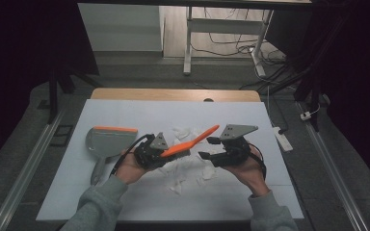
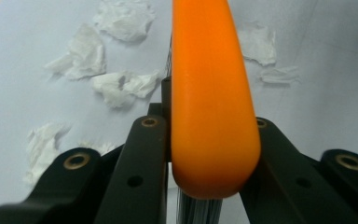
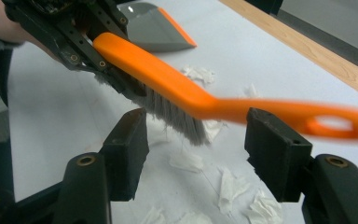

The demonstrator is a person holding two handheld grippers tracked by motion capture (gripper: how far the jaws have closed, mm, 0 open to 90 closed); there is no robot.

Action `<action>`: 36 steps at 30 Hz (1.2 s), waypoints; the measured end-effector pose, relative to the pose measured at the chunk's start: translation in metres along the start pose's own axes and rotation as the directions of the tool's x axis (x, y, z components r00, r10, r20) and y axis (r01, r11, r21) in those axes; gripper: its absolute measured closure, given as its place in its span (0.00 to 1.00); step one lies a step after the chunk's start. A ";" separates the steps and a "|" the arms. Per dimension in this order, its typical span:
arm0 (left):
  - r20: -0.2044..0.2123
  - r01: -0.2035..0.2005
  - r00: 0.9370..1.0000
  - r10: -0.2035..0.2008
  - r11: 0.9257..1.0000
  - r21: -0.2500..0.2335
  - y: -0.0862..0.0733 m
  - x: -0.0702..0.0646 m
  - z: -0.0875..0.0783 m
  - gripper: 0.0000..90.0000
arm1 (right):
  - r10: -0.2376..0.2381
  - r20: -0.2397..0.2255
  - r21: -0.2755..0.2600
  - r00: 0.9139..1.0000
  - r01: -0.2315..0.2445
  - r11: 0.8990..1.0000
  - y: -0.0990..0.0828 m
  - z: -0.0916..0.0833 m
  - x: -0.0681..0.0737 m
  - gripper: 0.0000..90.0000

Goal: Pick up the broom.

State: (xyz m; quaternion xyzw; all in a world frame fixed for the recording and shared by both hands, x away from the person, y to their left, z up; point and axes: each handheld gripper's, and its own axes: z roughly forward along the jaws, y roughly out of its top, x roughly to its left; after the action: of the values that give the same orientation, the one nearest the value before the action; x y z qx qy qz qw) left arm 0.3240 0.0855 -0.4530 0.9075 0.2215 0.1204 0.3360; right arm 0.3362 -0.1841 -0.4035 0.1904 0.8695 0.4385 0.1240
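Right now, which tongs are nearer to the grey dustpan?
Left. The left tongs hold the orange brush just beside the dustpan; the right tongs are open, farther off across the paper scraps.

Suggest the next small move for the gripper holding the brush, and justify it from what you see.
Probably lower the brush bristles onto the paper scraps. The left gripper is shut on the brush head, held above the table; the right gripper stands open, clear of the handle; the dustpan waits to the left.
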 end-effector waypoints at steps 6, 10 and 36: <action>0.024 -0.072 0.997 0.071 0.997 0.043 0.010 -0.008 0.006 0.87 | -0.067 0.017 0.079 0.998 0.065 0.995 0.002 0.008 0.005 0.42; 0.038 -0.115 0.993 0.113 0.992 0.060 0.016 -0.013 0.008 0.87 | -0.097 -0.003 0.149 0.995 0.096 0.984 0.001 0.018 0.006 0.41; 0.031 -0.154 0.987 0.155 0.988 -0.024 0.025 -0.010 0.006 0.61 | -0.223 -0.152 0.267 0.963 0.257 0.929 -0.009 0.035 0.013 0.78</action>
State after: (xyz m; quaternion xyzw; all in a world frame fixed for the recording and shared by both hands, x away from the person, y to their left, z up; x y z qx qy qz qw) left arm 0.3251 0.0606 -0.4418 0.9201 0.1435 0.1335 0.3391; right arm 0.3360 -0.1586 -0.4319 0.0718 0.9460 0.3013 0.0960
